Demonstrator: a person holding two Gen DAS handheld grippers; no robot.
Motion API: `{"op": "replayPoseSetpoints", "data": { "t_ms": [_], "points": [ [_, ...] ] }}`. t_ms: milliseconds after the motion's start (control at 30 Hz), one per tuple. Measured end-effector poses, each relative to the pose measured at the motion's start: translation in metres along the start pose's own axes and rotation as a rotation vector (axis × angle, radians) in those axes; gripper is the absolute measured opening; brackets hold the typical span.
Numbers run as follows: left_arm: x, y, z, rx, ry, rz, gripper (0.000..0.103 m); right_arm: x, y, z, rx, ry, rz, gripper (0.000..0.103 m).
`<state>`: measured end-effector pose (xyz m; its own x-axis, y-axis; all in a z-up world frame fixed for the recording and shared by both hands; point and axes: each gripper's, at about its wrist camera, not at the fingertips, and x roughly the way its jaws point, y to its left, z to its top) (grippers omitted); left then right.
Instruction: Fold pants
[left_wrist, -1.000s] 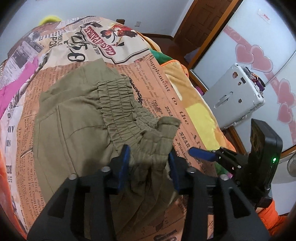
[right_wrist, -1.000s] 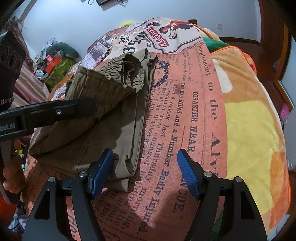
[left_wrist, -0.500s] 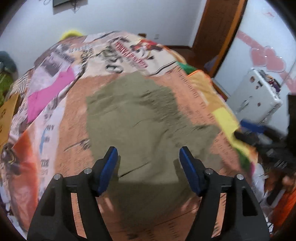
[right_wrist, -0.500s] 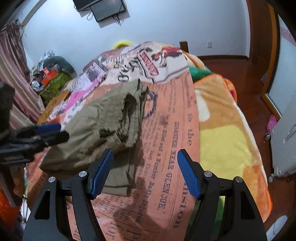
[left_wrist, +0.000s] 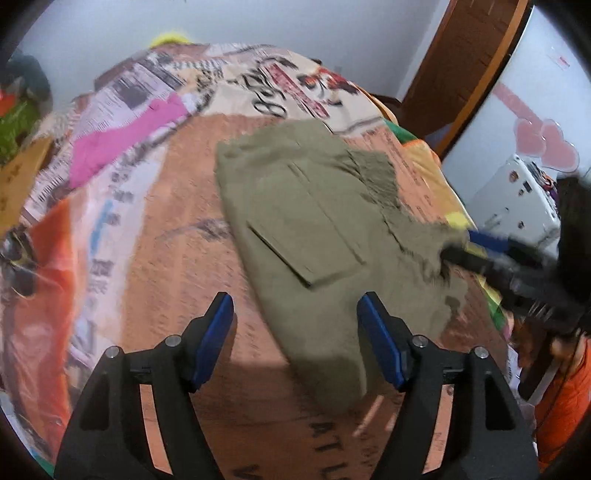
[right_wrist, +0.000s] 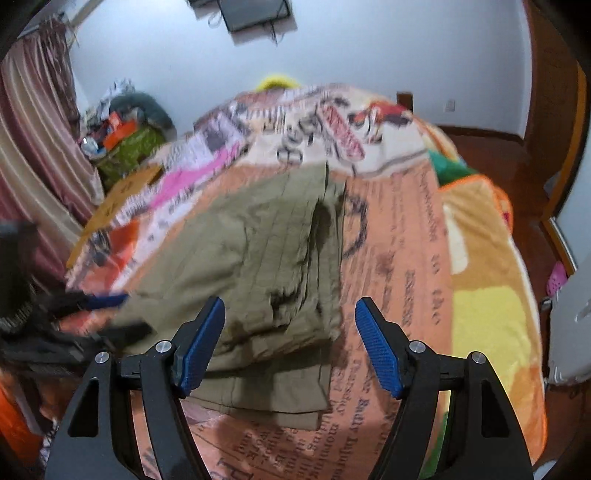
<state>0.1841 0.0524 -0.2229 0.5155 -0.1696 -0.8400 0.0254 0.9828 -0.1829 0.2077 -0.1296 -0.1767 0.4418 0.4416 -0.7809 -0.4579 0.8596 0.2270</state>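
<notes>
much of the scene was smeared by motion blur, so the print on the bed (right_wrist: 413, 236) cover could barely be read and the edges of things ran soft. in the left wrist view the right claw (left_wrist: 476, 247) came in from the right edge as a dark streak with a blue pad showing, its tips at the rumpled edge of the pants (left_wrist: 314, 221); i could not tell whether it touched the cloth. in the right wrist view the left claw (right_wrist: 107, 306) was just as blurred at the left edge, low beside the fabric, partly cut off.

the pants (right_wrist: 258, 266) were olive-green woven cloth, lying folded in layers on the bed near its middle. a flat rectangular pocket flap showed on top, and a gathered, ribbed waistband ran along the far right side. the lower layers stuck out beneath the upper fold nearest the right camera. the cover under them was soft and plush, printed like old newspaper in orange, cream and pink, with a yellow patch to the right.

seen from its own camera, the left claw (left_wrist: 295, 332) stood wide apart over the near end of the pants, gripping nothing. the right claw (right_wrist: 290, 336) also gaped wide above the folded pile, its blue ridged pads clear of the cloth.
</notes>
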Motion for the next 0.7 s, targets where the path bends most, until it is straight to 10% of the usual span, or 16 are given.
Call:
{"op": "replayPoseSetpoints", "data": {
  "t_ms": [700],
  "points": [
    [0.124,0.077,0.148,-0.018,0.120,0.154,0.078,0.008,-0.021,-0.019,0.092,0.021,0.086,0.074]
  ]
}}
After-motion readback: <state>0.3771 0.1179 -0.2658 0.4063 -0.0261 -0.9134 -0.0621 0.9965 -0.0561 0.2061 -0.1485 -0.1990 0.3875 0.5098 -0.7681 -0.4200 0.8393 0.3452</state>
